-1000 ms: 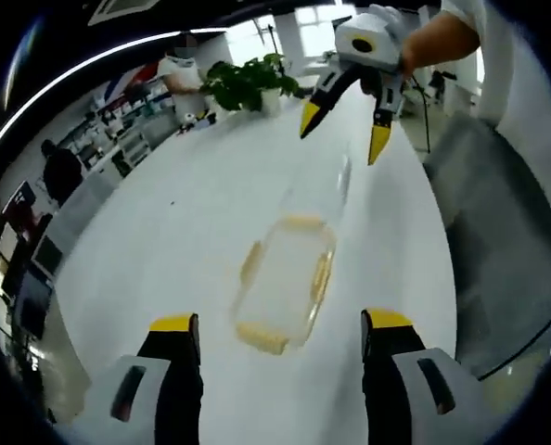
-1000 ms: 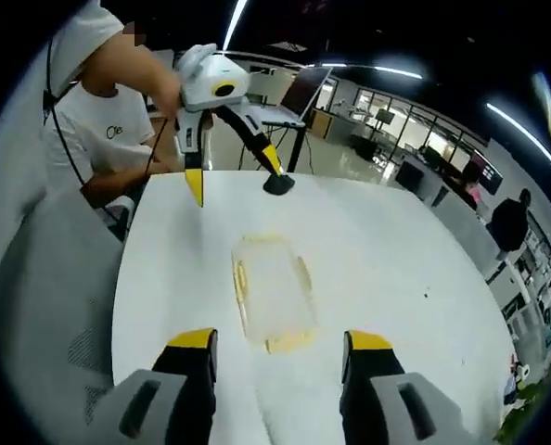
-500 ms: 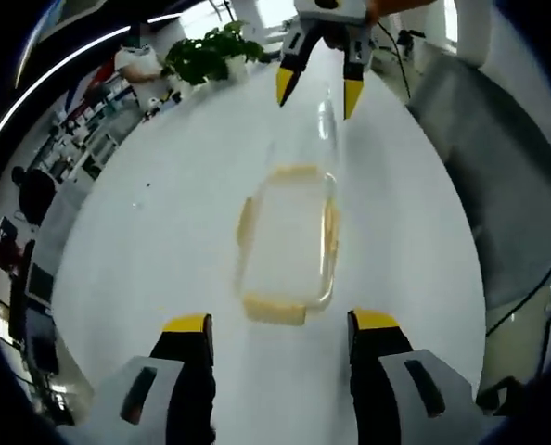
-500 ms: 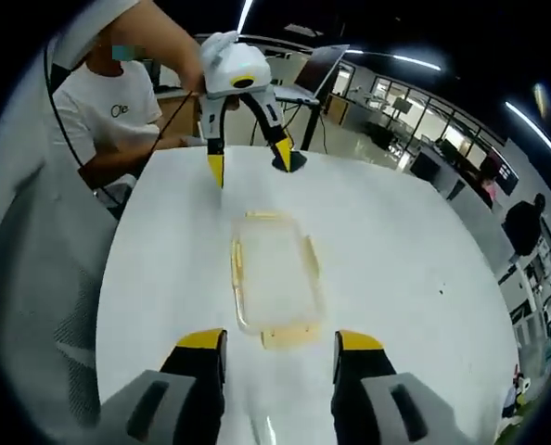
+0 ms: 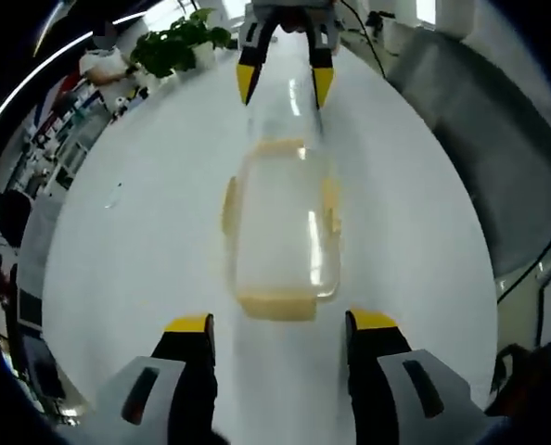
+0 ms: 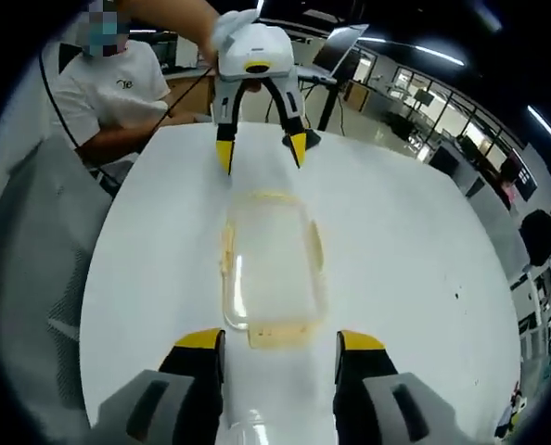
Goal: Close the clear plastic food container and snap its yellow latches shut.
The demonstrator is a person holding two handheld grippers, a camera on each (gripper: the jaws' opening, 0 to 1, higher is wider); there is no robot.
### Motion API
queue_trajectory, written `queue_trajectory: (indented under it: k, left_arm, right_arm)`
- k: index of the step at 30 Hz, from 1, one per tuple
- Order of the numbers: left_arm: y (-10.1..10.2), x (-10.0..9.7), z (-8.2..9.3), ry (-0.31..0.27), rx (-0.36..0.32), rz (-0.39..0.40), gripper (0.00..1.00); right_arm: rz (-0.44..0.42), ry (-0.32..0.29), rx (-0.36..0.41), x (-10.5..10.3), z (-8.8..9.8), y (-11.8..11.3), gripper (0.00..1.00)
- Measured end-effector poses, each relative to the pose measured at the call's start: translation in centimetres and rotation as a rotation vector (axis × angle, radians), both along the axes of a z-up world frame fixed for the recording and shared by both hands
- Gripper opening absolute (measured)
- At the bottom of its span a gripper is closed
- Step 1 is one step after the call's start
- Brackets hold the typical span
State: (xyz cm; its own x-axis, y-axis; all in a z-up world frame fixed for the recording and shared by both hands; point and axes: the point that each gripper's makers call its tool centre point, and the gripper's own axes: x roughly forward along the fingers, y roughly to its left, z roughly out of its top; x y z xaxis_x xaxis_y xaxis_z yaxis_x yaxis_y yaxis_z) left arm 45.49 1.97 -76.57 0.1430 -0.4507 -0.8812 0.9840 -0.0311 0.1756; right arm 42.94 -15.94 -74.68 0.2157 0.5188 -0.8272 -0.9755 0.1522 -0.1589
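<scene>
Because the container [image 5: 280,232] lies lengthwise on the worktop [image 5: 146,241] between us, we hold the left tongs [image 5: 277,324] and right tongs [image 6: 279,336] wide at opposite ends, probably to press its yellow latches [image 6: 277,332].

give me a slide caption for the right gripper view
Two open hand-held grippers face each other across a clear food container on a white table.
</scene>
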Motion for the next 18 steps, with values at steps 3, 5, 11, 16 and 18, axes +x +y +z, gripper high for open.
queue_trajectory:
  k: [3,5,11,16,18]
  left_arm:
    - [-0.1,0.3,-0.3,0.013,-0.005,0.015,0.56]
    - [0.1,0.4,-0.7,0.019,0.010,0.005,0.55]
    - [0.0,0.3,-1.8,0.054,0.017,-0.027,0.50]
    - [-0.4,0.5,-2.2,0.054,0.011,-0.027,0.51]
    - [-0.6,0.3,-2.2,0.050,0.008,-0.049,0.49]
  right_arm:
    - [0.012,0.000,-0.018,0.3,-0.5,0.0,0.44]
    - [0.019,0.009,-0.022,0.5,-0.9,0.2,0.43]
    - [0.014,0.060,-0.043,0.4,-2.0,0.2,0.44]
    - [0.026,0.089,-0.047,0.2,-2.5,0.3,0.43]
    - [0.032,0.086,-0.056,0.3,-2.8,0.4,0.42]
